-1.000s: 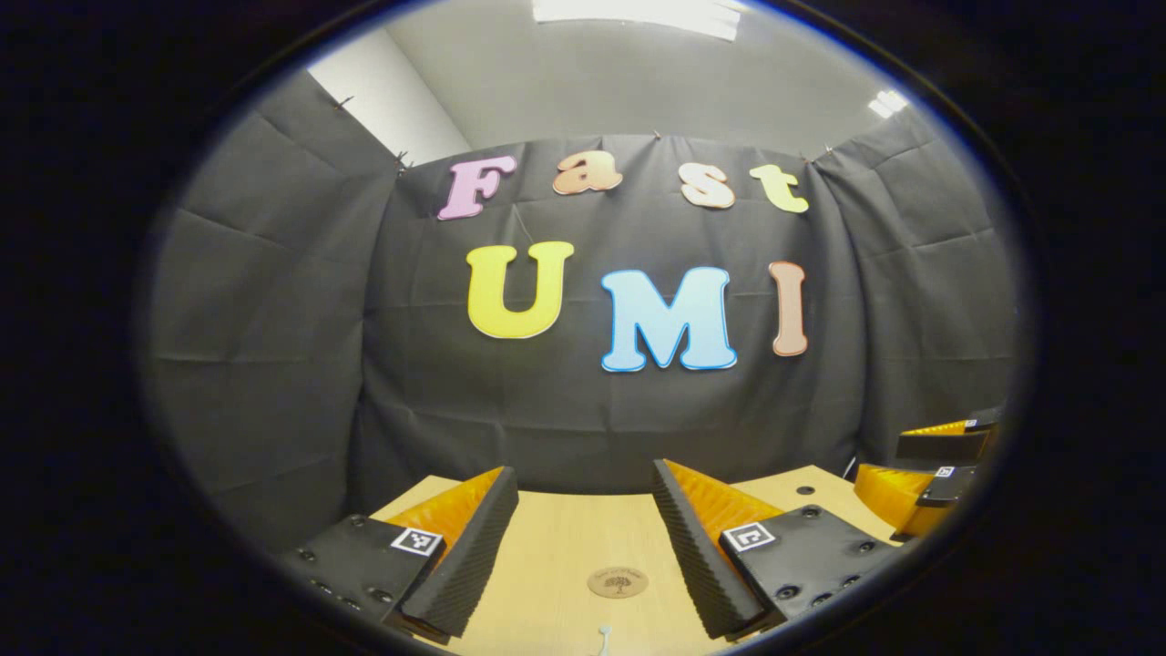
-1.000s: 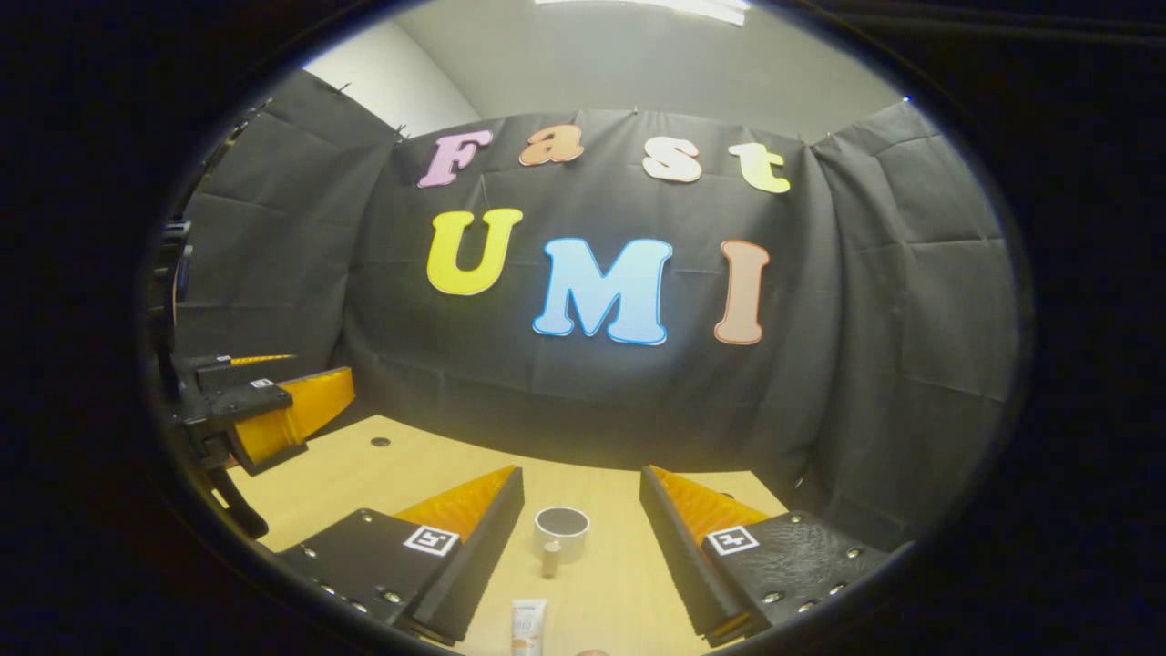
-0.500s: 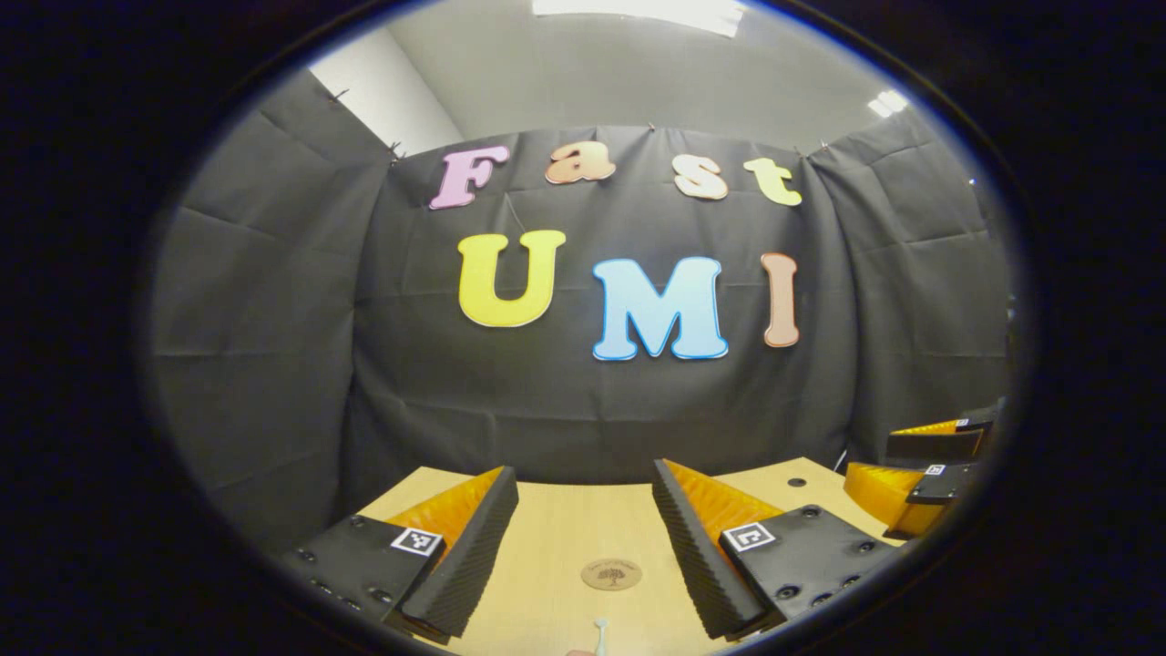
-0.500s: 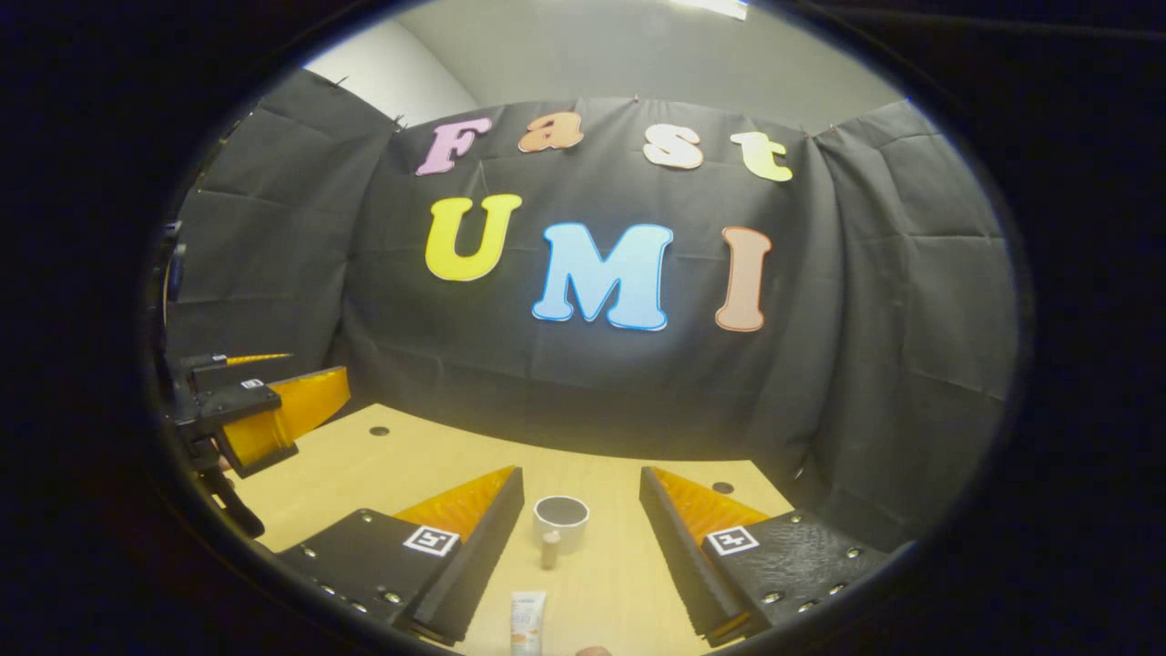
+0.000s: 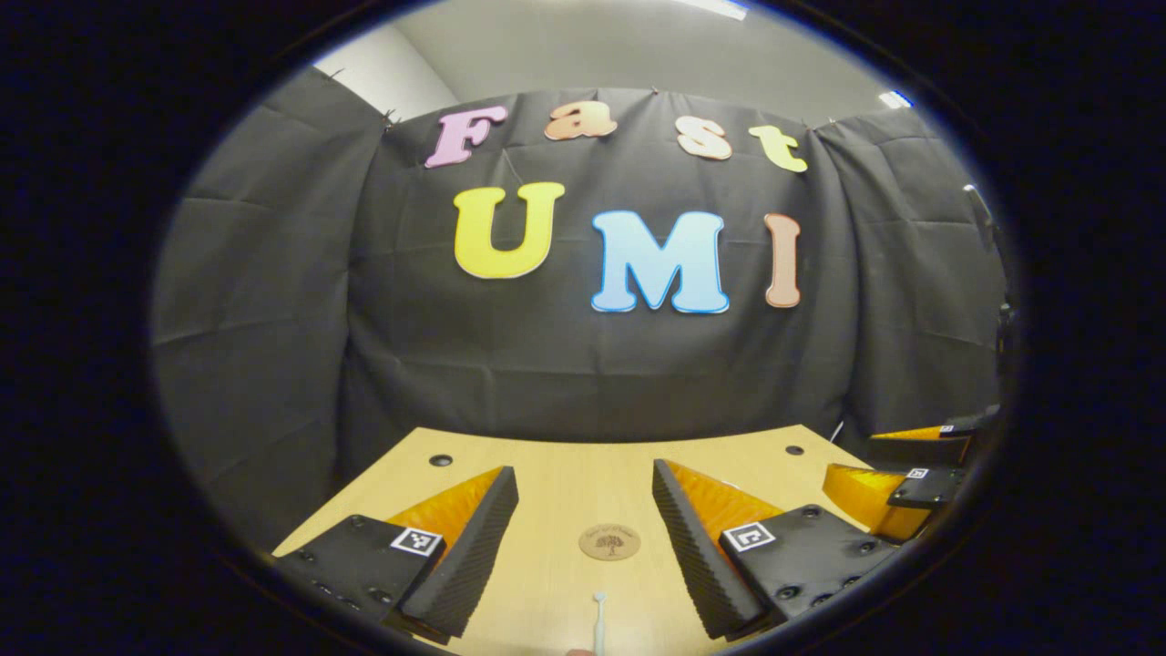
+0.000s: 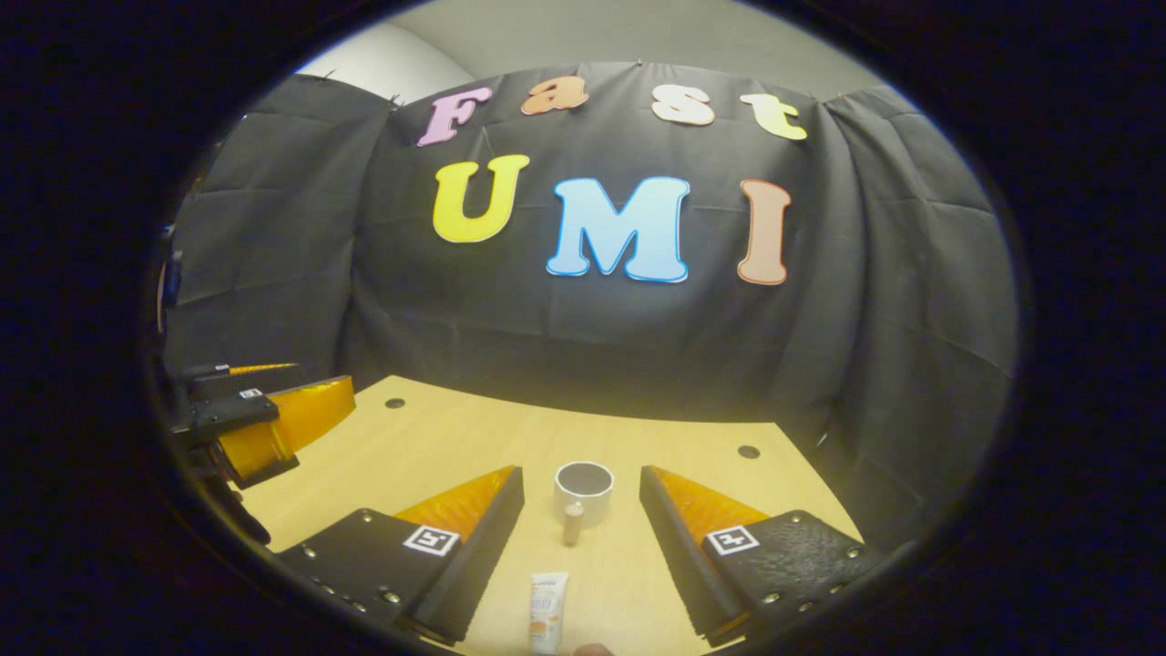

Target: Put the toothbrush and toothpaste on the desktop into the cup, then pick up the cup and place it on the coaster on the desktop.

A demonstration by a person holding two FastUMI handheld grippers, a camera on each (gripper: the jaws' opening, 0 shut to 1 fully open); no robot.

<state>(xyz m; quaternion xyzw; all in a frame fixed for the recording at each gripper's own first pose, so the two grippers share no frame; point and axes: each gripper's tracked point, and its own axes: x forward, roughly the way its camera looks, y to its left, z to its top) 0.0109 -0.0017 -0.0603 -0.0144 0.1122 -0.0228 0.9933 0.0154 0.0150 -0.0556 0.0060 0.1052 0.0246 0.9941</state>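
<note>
Both grippers (image 5: 577, 519) (image 6: 577, 519) lower, desk nearer

Bare desktop (image 6: 437, 446) lies around the cup (image 6: 584, 493), toothpaste (image 6: 547, 623) just before it.

In the left gripper view, the left gripper (image 5: 583, 492) is held level and pointing forward, its two fingers spread wide apart with nothing between them. The ribbed inner faces of the fingers (image 5: 474, 538) slant outward toward the camera (each finger base carries a small square marker). At the right edge of this view the right gripper (image 5: 897, 474) shows from the side, farther off.

In the right gripper view, the right gripper (image 6: 581, 492) is also level, with its jaws spread wide and gripping nothing. At the left edge of that view the left gripper (image 6: 273, 419) shows from the side, raised and pointing forward.
</note>
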